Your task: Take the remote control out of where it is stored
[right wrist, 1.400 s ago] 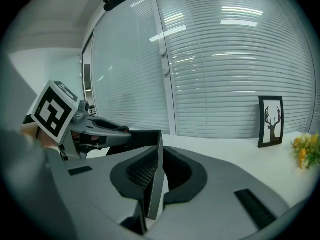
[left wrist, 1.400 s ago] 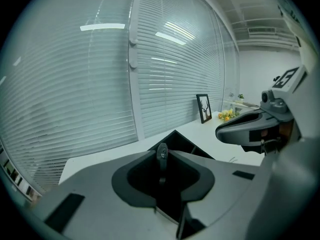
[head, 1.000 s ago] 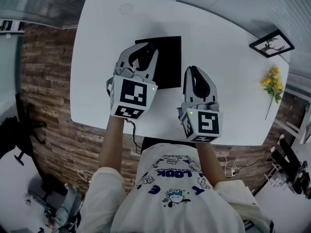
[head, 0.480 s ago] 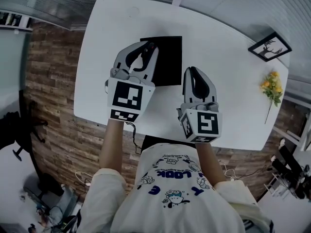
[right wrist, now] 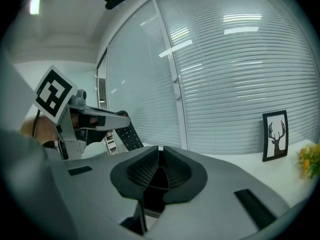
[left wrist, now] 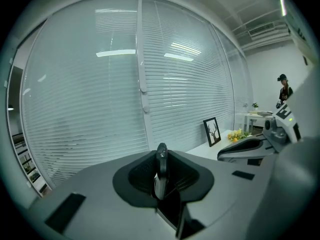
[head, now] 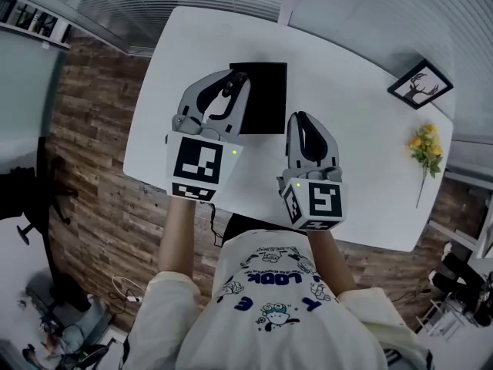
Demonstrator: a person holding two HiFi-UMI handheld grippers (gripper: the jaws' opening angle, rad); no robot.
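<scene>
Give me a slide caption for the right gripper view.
Right gripper shut and empty; left gripper holds the remote control.

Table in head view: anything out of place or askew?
Nothing spilled or damaged. Only oddity: the yellow flowers lie loose on the white table near its right edge, no vase. The picture frame stands upright, the black box sits flat, the left gripper is shut on the remote control.
</scene>
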